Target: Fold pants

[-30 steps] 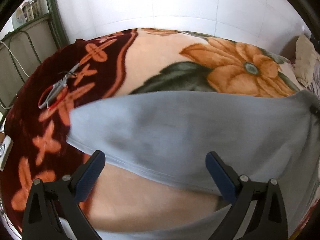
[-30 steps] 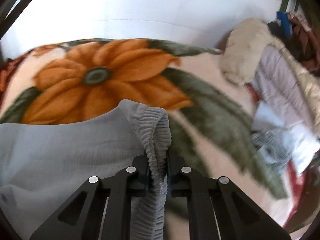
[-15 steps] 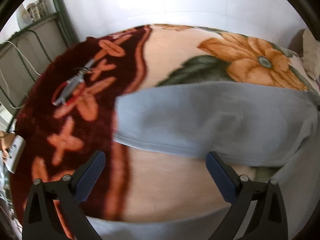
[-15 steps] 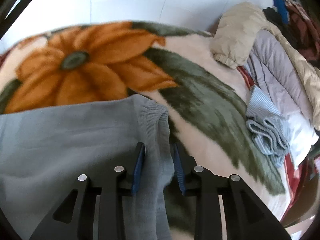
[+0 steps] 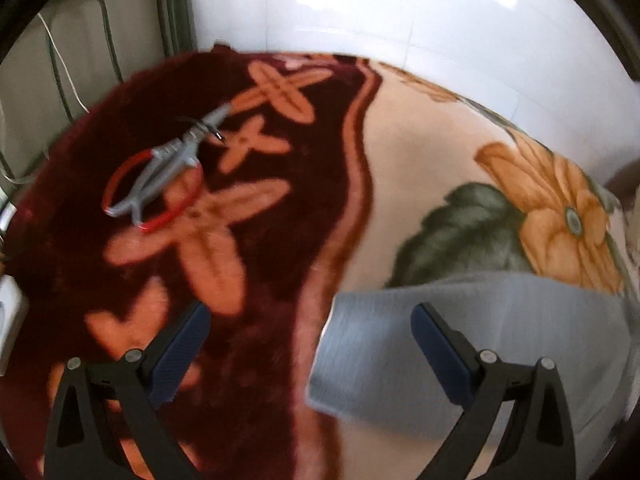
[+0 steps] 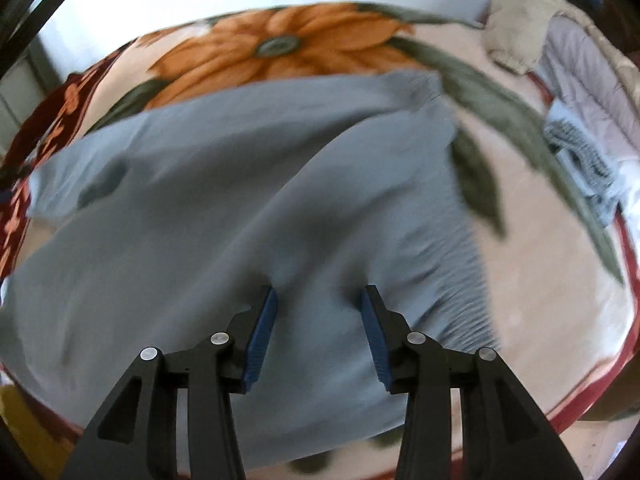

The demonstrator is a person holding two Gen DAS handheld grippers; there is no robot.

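The light grey pants (image 6: pixel 240 184) lie spread on the floral blanket (image 6: pixel 532 264), ribbed waistband (image 6: pixel 460 248) at the right. My right gripper (image 6: pixel 318 300) is open and empty, its blue pads just over the cloth near the waistband. In the left wrist view a pant leg end (image 5: pixel 480 332) lies at the lower right. My left gripper (image 5: pixel 308 320) is open and empty, its right finger over that leg end, its left finger over the maroon border.
Red-handled scissors (image 5: pixel 160 184) lie on the blanket's maroon border (image 5: pixel 120 128). A beige cushion (image 6: pixel 520 24), a pale quilt (image 6: pixel 588 72) and a folded blue-grey cloth (image 6: pixel 576 152) lie at the right. A white tiled wall (image 5: pixel 400 20) stands behind the bed.
My right gripper has opened and let go of the waistband, which now lies flat. My left gripper, open throughout, has swung left, away from the pant leg.
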